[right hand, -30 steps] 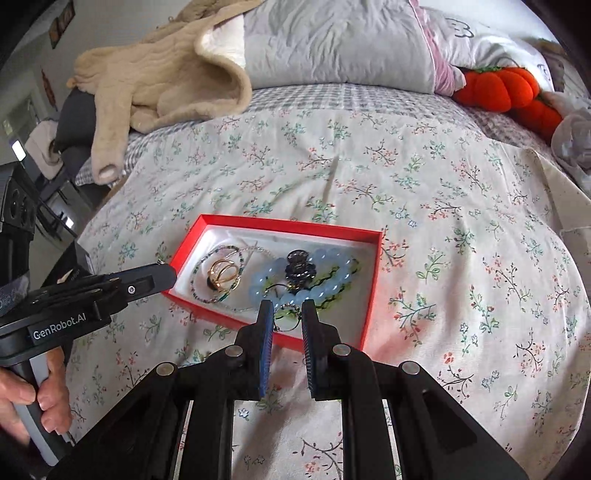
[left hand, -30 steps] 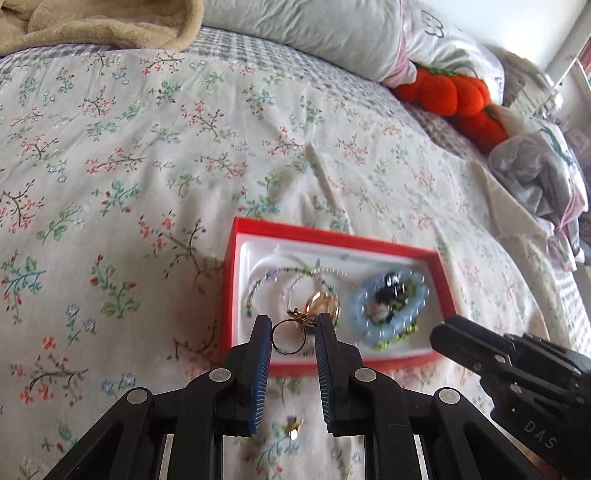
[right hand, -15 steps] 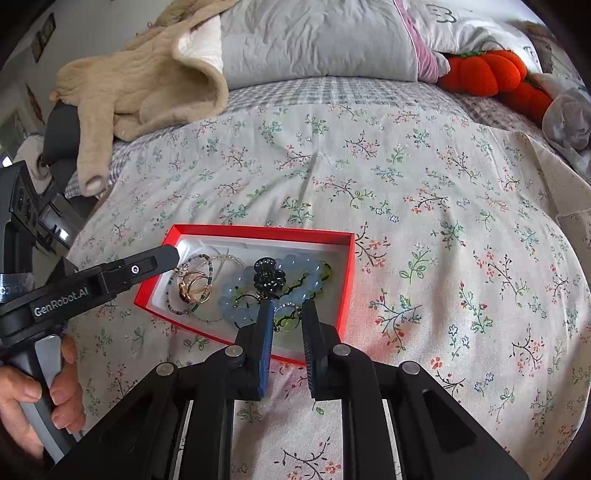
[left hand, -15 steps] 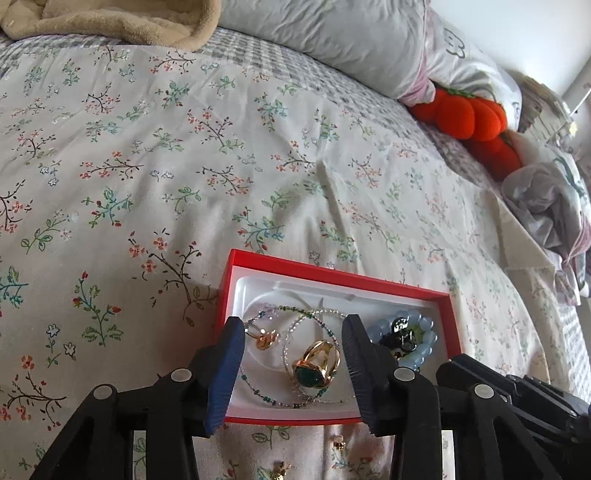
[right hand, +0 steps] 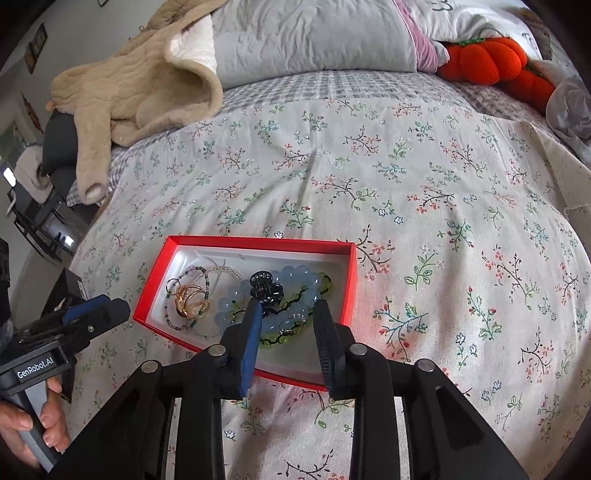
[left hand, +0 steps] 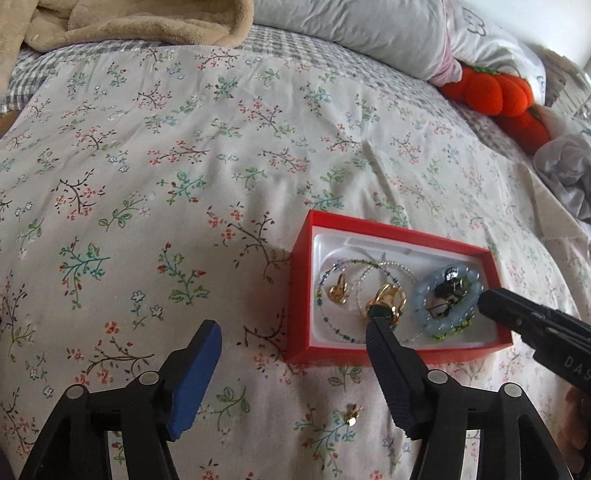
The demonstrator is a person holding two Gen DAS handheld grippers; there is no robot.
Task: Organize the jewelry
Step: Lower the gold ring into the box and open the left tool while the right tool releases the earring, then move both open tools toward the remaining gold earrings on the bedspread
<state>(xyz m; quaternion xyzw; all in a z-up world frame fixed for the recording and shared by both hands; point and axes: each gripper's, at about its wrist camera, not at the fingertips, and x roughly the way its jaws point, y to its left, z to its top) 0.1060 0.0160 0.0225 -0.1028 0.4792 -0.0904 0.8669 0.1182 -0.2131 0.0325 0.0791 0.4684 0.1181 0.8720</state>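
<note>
**A:** Nearest us, the left gripper had its fingers spread wide, just opening, nothing between them. Below them a small gold earring lay loose on the floral bedspread, outside the red box.

**B:** That was the risk I saw. On soft, patterned fabric that little piece could have sunk into a fold or been nudged off by a finger coming down carelessly.

**A:** The right gripper had also just been opening, its fingers apart above the blue bead bracelet and gripping nothing. The black hair claw sat right at its left finger.

**B:** A finger could have snagged the claw or bracelet and dragged the pile, tipping the box on that springy bed.

**A:** The box itself lay flat near the bed's front edge, long axis running left to right in the left wrist view, open side up.

**B:** And the gold ring with the green stone rested inside, among the thin bead strands, stone toward the near wall. Beyond, pillows and orange plush pumpkins.
</note>
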